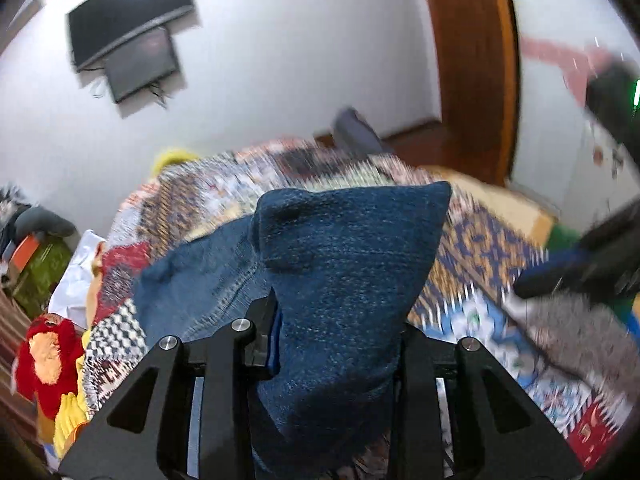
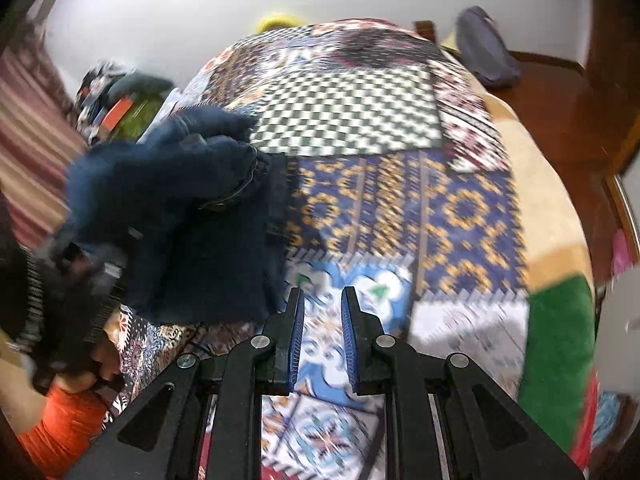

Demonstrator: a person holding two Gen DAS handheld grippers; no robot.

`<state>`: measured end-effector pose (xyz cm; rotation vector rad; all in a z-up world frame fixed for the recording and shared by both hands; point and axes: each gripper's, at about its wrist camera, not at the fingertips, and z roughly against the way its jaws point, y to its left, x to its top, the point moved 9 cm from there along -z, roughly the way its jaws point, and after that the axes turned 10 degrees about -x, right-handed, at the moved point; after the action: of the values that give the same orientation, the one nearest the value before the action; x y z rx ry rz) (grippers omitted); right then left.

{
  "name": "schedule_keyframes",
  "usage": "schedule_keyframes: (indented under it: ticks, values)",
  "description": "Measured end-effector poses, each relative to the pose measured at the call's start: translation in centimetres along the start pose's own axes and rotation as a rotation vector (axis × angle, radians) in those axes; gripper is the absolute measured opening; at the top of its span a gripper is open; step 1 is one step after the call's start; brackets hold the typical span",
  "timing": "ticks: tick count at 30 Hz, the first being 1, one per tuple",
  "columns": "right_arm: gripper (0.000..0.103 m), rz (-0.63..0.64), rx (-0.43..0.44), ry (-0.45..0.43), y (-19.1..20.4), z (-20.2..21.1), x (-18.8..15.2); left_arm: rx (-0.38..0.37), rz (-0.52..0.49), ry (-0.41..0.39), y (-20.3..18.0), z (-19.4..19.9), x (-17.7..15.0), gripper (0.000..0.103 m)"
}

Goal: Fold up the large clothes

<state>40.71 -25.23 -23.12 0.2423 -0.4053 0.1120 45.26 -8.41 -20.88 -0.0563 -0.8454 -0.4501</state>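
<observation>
Dark blue jeans (image 1: 344,264) fill the middle of the left wrist view, bunched and lifted over a patchwork bedspread (image 1: 224,188). My left gripper (image 1: 336,320) is shut on a thick fold of the jeans; the cloth hides its right finger. In the right wrist view the jeans (image 2: 192,216) hang at the left, held by the left gripper (image 2: 80,264), which is blurred. My right gripper (image 2: 322,300) is open and empty above the bedspread (image 2: 400,208), just right of the jeans. It shows blurred at the right edge of the left wrist view (image 1: 568,272).
A red and yellow plush toy (image 1: 48,360) lies at the bed's left side. Two dark screens (image 1: 128,36) hang on the white wall. A wooden door frame (image 1: 476,60) stands at the right. A grey bag (image 2: 484,52) lies past the bed's far corner. Green cloth (image 2: 560,344) lies at the bed's right.
</observation>
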Motion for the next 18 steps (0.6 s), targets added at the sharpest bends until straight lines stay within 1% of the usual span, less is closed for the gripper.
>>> schedule_keyframes:
  ticks: [2, 3, 5, 8, 9, 10, 11, 12, 13, 15, 16, 18]
  values:
    - [0.014, -0.026, 0.005, -0.005, -1.4, 0.8, -0.4, -0.011, -0.027, 0.063, -1.1, -1.0, -1.3, 0.031]
    - [0.014, -0.038, 0.009, -0.006, -1.8, 1.1, -0.6, -0.013, -0.042, 0.083, -1.7, -1.2, -2.1, 0.033]
    - [0.014, -0.051, 0.016, -0.007, -2.2, 1.1, -0.8, -0.030, -0.072, 0.126, -2.6, -1.6, -3.2, 0.041]
    - [0.014, -0.054, 0.018, -0.010, -2.5, 1.4, -0.9, -0.029, -0.107, 0.176, -3.7, -1.6, -4.7, 0.046]
    - [0.014, -0.054, 0.021, -0.011, -2.3, 1.6, -1.0, -0.030, -0.104, 0.185, -3.8, -1.3, -5.0, 0.051]
    - [0.014, -0.052, 0.025, -0.014, -2.1, 1.7, -0.9, -0.048, -0.093, 0.188, -4.0, -1.0, -5.2, 0.056]
    - [0.014, -0.048, 0.030, -0.020, -1.9, 1.9, -0.9, -0.079, -0.075, 0.187, -4.2, -0.6, -5.3, 0.067]
    - [0.014, -0.040, 0.034, -0.027, -1.5, 2.3, -0.9, -0.117, -0.047, 0.186, -4.4, -0.1, -5.4, 0.083]
    - [0.014, -0.031, 0.035, -0.034, -1.2, 2.6, -0.8, -0.140, -0.025, 0.185, -4.6, 0.5, -5.4, 0.092]
    - [0.014, -0.003, 0.034, -0.049, -0.3, 3.3, -0.6, -0.179, 0.027, 0.167, -4.4, 2.3, -5.4, 0.092]
    - [0.014, 0.016, 0.034, -0.059, 0.3, 3.6, -0.4, -0.181, 0.040, 0.163, -4.1, 2.9, -5.5, 0.092]
    - [0.014, 0.044, 0.040, -0.072, 1.3, 4.0, 0.0, -0.159, 0.083, 0.144, -2.4, 4.6, -5.6, 0.092]
